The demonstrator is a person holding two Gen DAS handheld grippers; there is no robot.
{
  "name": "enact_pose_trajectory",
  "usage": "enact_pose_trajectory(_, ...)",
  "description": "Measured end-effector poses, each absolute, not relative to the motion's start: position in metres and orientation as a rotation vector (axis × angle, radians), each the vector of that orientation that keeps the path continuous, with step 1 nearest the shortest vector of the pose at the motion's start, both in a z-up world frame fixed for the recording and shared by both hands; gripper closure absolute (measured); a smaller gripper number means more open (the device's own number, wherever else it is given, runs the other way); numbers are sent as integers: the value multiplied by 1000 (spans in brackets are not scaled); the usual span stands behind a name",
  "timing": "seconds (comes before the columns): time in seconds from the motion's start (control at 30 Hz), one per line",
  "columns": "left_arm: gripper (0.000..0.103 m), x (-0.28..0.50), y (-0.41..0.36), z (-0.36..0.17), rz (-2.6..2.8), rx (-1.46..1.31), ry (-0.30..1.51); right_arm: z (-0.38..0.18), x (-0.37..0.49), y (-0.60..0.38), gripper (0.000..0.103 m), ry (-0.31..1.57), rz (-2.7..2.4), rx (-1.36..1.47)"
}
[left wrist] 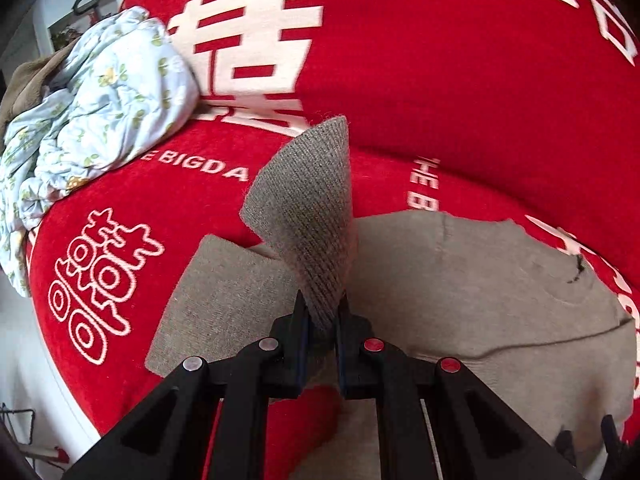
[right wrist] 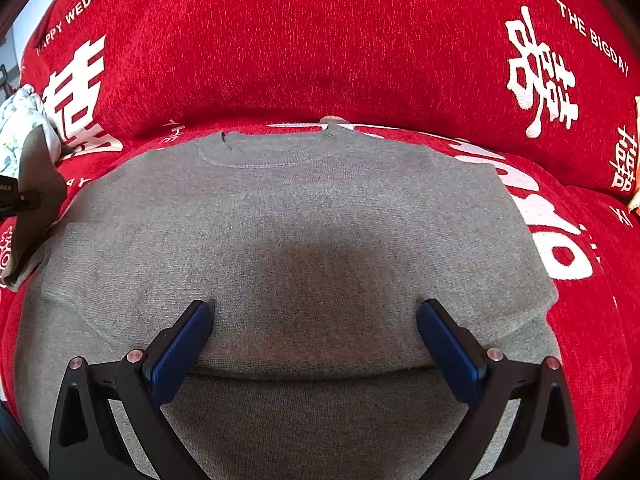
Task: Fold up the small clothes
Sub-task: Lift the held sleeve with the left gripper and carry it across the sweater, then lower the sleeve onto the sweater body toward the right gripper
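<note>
A small grey knit sweater (right wrist: 304, 216) lies flat on a red sofa cover, collar (right wrist: 276, 152) toward the backrest. My left gripper (left wrist: 323, 312) is shut on the cuff of its left sleeve (left wrist: 308, 216), which stands lifted above the sweater body (left wrist: 460, 280). That lifted sleeve and gripper show at the left edge of the right wrist view (right wrist: 36, 200). My right gripper (right wrist: 314, 332) is open and empty, its blue pads (right wrist: 182, 348) just above the sweater's lower front. The sweater's right side looks folded in.
The red sofa cover (right wrist: 320, 48) with white lettering covers seat and backrest. A crumpled light-blue floral garment (left wrist: 100, 112) and a brown cloth (left wrist: 28, 80) lie on the seat's left. A white floor (left wrist: 20, 360) lies beyond the sofa's left edge.
</note>
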State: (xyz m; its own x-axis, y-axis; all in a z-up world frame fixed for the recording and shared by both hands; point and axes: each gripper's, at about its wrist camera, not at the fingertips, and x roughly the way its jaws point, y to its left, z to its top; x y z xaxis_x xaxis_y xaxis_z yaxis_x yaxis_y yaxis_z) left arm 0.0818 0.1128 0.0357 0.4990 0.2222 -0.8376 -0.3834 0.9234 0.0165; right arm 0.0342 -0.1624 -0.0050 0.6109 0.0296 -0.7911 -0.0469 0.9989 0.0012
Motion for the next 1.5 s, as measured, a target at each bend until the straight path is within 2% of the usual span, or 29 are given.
enact_pose_trajectory(1.13,91,98,-47,56,136,35,988,-3,0,-203,0,888,49,65)
enact_pose_trajectory(1.5,91,94,-74,61,72,54,992,-1,-14,-206,0,889,64,52)
